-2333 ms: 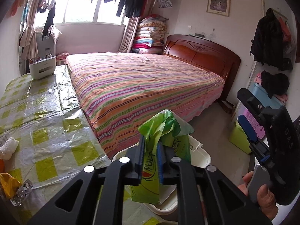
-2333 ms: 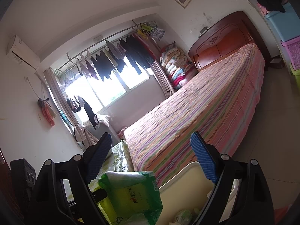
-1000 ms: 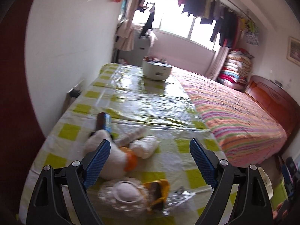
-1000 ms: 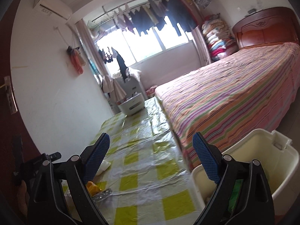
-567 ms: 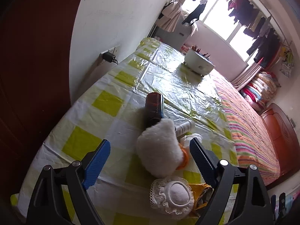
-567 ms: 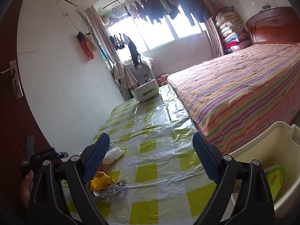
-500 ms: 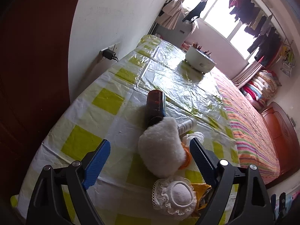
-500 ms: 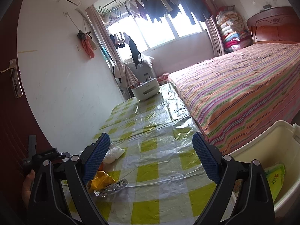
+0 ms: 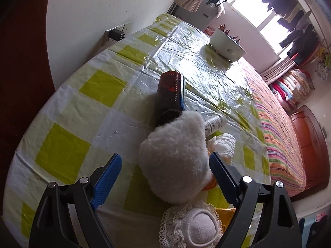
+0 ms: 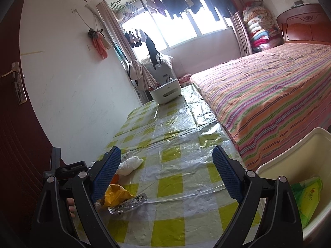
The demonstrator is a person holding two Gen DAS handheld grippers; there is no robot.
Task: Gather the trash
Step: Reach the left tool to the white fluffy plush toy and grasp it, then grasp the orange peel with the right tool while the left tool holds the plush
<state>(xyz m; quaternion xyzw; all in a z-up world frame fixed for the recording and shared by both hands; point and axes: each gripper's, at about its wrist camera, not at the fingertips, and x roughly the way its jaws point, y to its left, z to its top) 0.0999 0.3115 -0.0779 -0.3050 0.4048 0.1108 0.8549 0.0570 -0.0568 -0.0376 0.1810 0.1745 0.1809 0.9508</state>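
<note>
On the checked yellow-and-white plastic tablecloth (image 9: 68, 111), the clutter sits bunched at the near end, presumably within easy reach of both tools. From the left wrist view, a dark cylindrical bottle with a blue strip (image 9: 170, 99) lies on its side at twelve o'clock, its near end touching a fluffy white plush toy (image 9: 175, 165). A small white labelled tube (image 9: 215, 123) and a crumpled white tissue (image 9: 224, 144) lie at one o'clock. The left gripper (image 9: 163, 172) hovers over the toy with its fingers spread wide, holding nothing; the toy sits between them, so it looks like the approach to a next pick.

In the right wrist view, a crumpled yellow wrapper (image 10: 116, 196) and a silver foil blister strip (image 10: 129, 203) lie at eight o'clock. The right gripper (image 10: 166, 173) is likewise wide apart and empty. At four o'clock, the cream plastic bin (image 10: 289, 161) stands beside the table, already containing a green printed packet (image 10: 309, 196).
</note>
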